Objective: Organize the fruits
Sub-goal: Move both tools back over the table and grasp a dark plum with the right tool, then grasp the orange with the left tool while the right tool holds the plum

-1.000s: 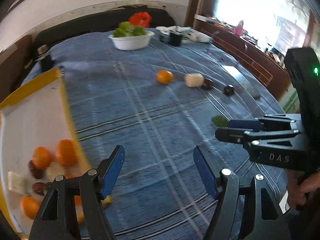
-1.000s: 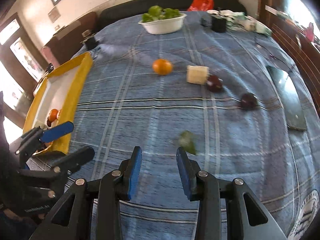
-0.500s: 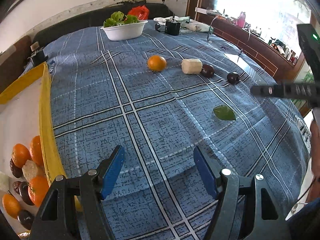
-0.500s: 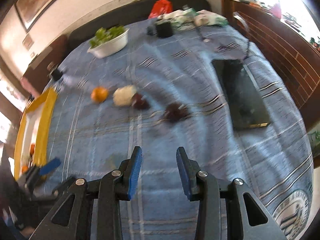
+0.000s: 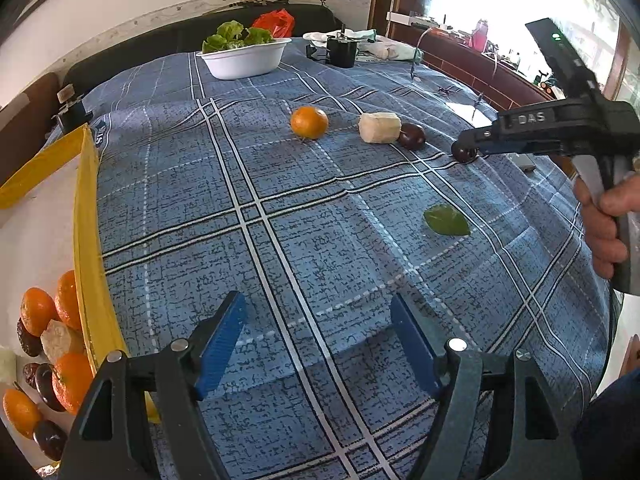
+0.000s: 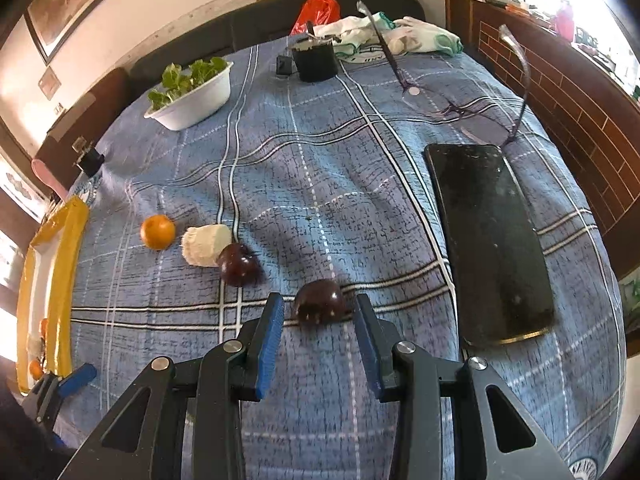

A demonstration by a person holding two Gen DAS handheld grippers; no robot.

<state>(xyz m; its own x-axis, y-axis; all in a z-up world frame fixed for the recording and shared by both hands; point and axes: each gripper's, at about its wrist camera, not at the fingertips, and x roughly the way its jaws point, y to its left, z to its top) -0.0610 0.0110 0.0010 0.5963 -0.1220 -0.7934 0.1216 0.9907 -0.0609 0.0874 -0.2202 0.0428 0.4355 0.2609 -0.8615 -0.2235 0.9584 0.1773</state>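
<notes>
1. Right tongs [image 6: 318, 322] are now sitting low over the nearest dark plum [image 6: 320, 302]; a second ago they were well short of it, over bare cloth near the green leaf [image 5: 446, 220]. The right hand has been swinging across the blue plaid surface [image 5: 280, 200] to get here.
2. Right tongs are partly open, same gap as before. The plum is lying between the two blue pads with daylight on both sides, so nothing is gripped yet.
3. Left tongs [image 5: 318, 344] are empty and easing a bit wider, with nothing between them. They are parked over bare cloth just beside the yellow tray [image 5: 86, 240], having barely shifted in the last half second.
4. Fruit not yet sorted, in a row on the cloth: orange [image 5: 309, 121], pale chunk [image 5: 379, 127], second plum [image 5: 411, 136] touching the chunk, then the targeted plum apart from those.
5. The tray is already holding a cluster of oranges, dark plums and pale chunks at its near end.
6. Meaning for the task: the approach looks finished, and the next step is likely closing on the plum and carrying it left to the tray. The plum is round and smooth, so it could roll if one pad is touching first.
7. The white bowl of greens [image 5: 244, 58] and the black phone [image 6: 488, 240] are staying clear of the action.
</notes>
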